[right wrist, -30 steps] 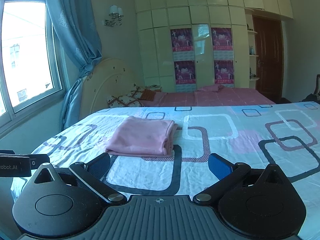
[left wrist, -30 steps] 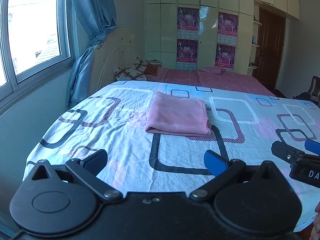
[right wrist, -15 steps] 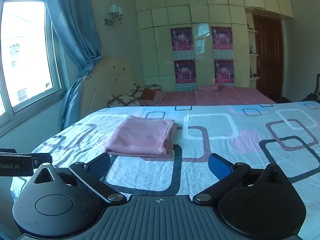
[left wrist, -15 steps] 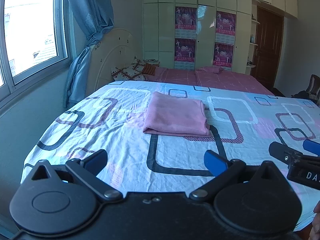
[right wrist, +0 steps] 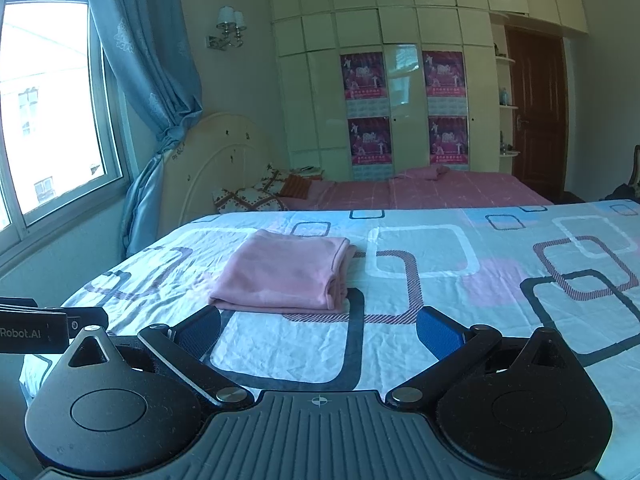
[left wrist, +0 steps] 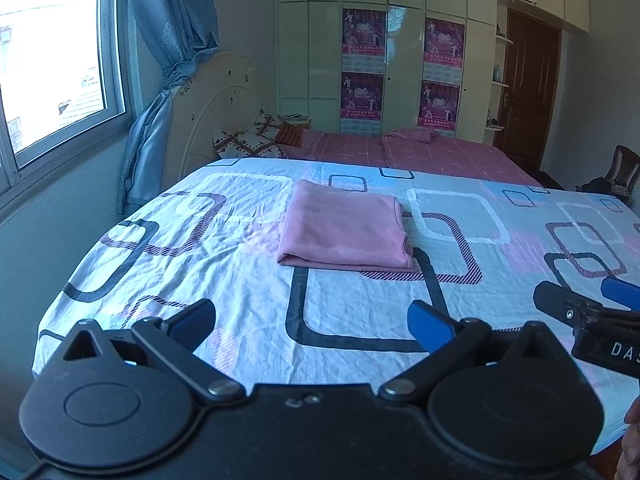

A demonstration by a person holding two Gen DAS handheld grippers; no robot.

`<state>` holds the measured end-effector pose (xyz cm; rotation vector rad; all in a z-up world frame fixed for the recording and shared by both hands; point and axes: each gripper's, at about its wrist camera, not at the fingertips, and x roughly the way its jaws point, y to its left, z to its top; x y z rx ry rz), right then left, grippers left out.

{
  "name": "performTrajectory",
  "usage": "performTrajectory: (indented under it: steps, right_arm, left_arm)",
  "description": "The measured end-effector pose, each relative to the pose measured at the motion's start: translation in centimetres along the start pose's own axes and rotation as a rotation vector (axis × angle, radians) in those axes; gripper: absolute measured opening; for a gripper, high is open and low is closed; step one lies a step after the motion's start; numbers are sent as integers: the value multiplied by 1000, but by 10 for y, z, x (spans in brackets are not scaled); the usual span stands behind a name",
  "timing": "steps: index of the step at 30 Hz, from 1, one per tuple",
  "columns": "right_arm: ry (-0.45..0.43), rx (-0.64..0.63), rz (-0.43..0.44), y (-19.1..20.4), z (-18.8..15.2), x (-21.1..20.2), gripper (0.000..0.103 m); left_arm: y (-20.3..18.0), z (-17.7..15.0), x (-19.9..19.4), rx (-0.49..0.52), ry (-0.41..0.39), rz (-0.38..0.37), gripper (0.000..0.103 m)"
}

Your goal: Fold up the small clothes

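Observation:
A pink garment (left wrist: 346, 230) lies folded in a neat rectangle on the patterned bed sheet (left wrist: 224, 280). It also shows in the right wrist view (right wrist: 282, 274), its folded layers facing right. My left gripper (left wrist: 312, 322) is open and empty, held back from the garment over the near part of the bed. My right gripper (right wrist: 318, 330) is open and empty, also short of the garment. The right gripper shows at the right edge of the left wrist view (left wrist: 592, 308). Part of the left gripper's body (right wrist: 52, 326) shows at the left of the right wrist view.
A second bed with a pink cover (left wrist: 420, 152) and pillows (left wrist: 256, 140) stands behind. A window (left wrist: 52, 60) and blue curtain (left wrist: 164, 80) are on the left. A wardrobe (left wrist: 400, 60), a brown door (left wrist: 524, 92) and a chair (left wrist: 620, 172) are at the back and right.
Both grippers have drawn slightly back and stayed open. The garment has not moved.

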<state>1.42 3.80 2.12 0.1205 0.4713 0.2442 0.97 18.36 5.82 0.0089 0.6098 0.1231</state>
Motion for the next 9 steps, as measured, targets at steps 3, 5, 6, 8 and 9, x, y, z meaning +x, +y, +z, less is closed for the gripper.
performTrajectory:
  steps: [3,5,6,8,9]
  right_arm:
    - [0,7,-7,-2,0,2,103]
    - [3,11,-13,-4,0,4,103]
    - [7,13,-19,-6,-1,5,103]
    - [14,18,-30,-9,-2,8,103]
    - [20,21,-36,-11,-2,10,103]
  left_arm:
    - [-2,0,5,24,-28,10,96]
    - [0,-1,6,19,-65,10,95]
    - [0,0,8,17,-74,8,95]
    - [2,3,14,9,-74,23,98]
    - [3,4,18,7,-73,34,103]
